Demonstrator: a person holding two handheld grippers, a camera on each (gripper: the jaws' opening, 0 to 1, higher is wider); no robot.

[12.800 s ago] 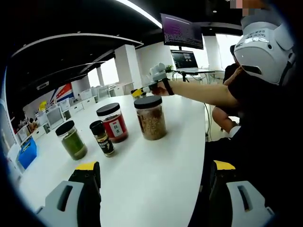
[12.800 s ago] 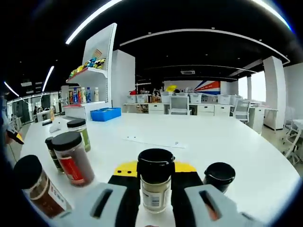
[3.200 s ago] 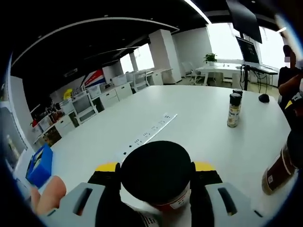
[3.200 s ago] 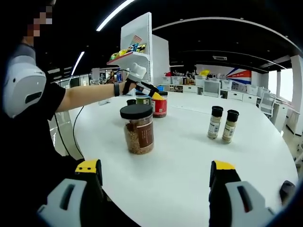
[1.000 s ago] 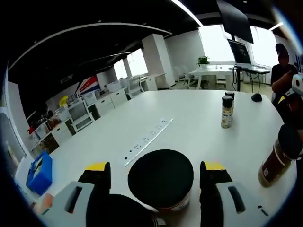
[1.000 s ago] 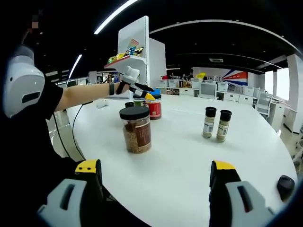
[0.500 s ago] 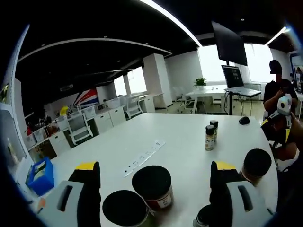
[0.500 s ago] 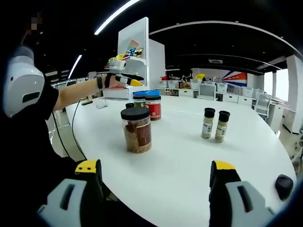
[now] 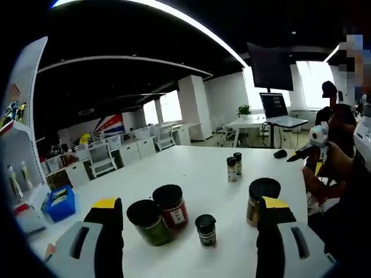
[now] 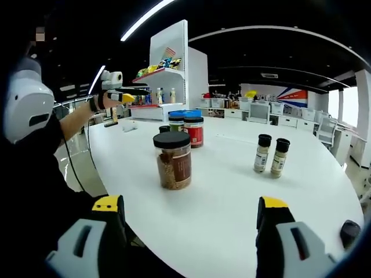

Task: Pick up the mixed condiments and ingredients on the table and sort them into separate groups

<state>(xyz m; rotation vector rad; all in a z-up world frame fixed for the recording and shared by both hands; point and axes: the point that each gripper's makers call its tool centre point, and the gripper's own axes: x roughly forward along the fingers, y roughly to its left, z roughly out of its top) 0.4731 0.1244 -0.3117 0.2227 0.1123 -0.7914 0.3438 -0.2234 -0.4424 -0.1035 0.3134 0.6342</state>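
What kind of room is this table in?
Probably an open-plan office or lab: a big white table, rows of desks and chairs, a laptop under a wall screen, and shelves.

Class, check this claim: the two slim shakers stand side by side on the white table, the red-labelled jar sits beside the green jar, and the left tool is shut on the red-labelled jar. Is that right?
Not quite. The left tool is open and holds nothing, as the left gripper view shows: the red-labelled jar stands free on the white table. The rest holds: the two slim shakers stand side by side, and the red-labelled jar sits beside the green jar.
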